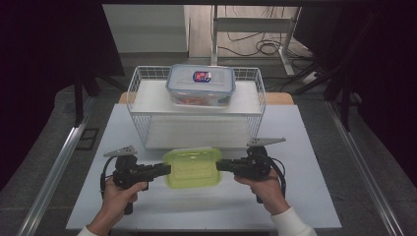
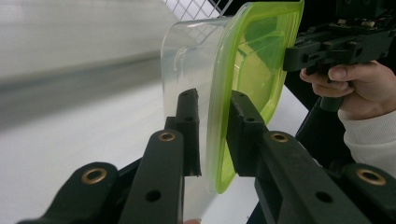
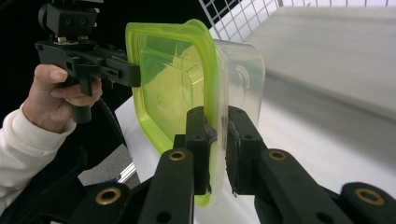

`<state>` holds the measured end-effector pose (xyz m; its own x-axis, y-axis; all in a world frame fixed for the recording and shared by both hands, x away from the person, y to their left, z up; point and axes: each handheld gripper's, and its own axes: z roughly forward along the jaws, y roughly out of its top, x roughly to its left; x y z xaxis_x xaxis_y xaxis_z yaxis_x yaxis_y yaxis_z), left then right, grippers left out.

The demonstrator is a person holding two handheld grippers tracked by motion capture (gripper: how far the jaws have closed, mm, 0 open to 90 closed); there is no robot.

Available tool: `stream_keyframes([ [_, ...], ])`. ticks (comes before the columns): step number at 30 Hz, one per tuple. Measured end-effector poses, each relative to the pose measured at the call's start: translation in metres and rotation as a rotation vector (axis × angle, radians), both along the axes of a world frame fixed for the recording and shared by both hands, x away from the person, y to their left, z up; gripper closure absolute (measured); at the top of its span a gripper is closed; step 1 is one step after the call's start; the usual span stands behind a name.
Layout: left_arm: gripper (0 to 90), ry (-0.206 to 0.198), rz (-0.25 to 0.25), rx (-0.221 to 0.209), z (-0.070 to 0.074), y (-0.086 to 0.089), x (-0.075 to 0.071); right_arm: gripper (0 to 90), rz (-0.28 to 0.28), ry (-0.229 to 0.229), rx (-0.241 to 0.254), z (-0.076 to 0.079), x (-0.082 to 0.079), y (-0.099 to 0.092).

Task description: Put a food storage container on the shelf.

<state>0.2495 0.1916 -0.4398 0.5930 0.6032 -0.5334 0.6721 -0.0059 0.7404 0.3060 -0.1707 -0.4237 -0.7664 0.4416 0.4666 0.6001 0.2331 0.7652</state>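
- Gripping the green-lidded container (image 1: 192, 168) from both ends, we have it between the two grippers, just in front of the wire basket (image 1: 135, 98) and over the white table (image 1: 305, 196); whether its base touches the table we cannot tell.
- Left gripper (image 1: 166, 169): jaws clamped on the container's left rim, one pad on the green lid side and one on the clear wall, as the left gripper view shows (image 2: 212, 135).
- Right gripper (image 1: 220, 164): jaws likewise pinched shut on the opposite rim, lid edge and clear wall between the pads (image 3: 215, 140).
- Container looks empty: clear tub, nothing visible inside, so we judge it light.
- Thin plastic walls, probably a bit flexible; the lid rim is the stiffest part, so the lip is the sensible place to hold.
- Smooth plastic, likely slippery; a narrow pinch on the rim could let it pivot or slide if one side loosens.
- Two opposed grips keep it level; both need to move together, else the lid may pop or the tub twist.
- Not fragile, we think; a drop would hardly break it.
- A second container (image 1: 200, 85) with a blue rim and a label sits on the upper shelf inside the basket, well apart from ours.
- Lower shelf of the basket sits just behind our container.
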Motion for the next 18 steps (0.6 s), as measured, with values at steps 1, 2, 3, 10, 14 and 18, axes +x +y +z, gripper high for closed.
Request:
stream_keyframes([
  [1,76.2,-0.007,-0.002,0.0,0.003,0.0,0.001,80.3,-0.001,-0.004,0.0,0.003,0.001,0.0],
  [2,76.2,-0.01,-0.002,-0.001,0.006,0.0,0.002,80.3,-0.003,-0.008,0.003,0.006,0.001,0.0],
  [3,76.1,-0.016,-0.002,-0.002,0.008,0.0,0.002,80.3,-0.003,-0.012,0.004,0.008,0.002,0.0],
  [10,76.1,-0.043,-0.007,0.0,0.026,0.0,0.01,80.3,-0.011,-0.044,0.007,0.025,0.005,0.0],
  [14,76.1,-0.057,-0.009,0.004,0.036,0.0,0.013,80.3,-0.017,-0.056,0.013,0.033,0.007,-0.001],
  [18,76.2,-0.071,-0.008,0.009,0.046,-0.001,0.016,80.3,-0.021,-0.071,0.019,0.041,0.01,-0.001],
])
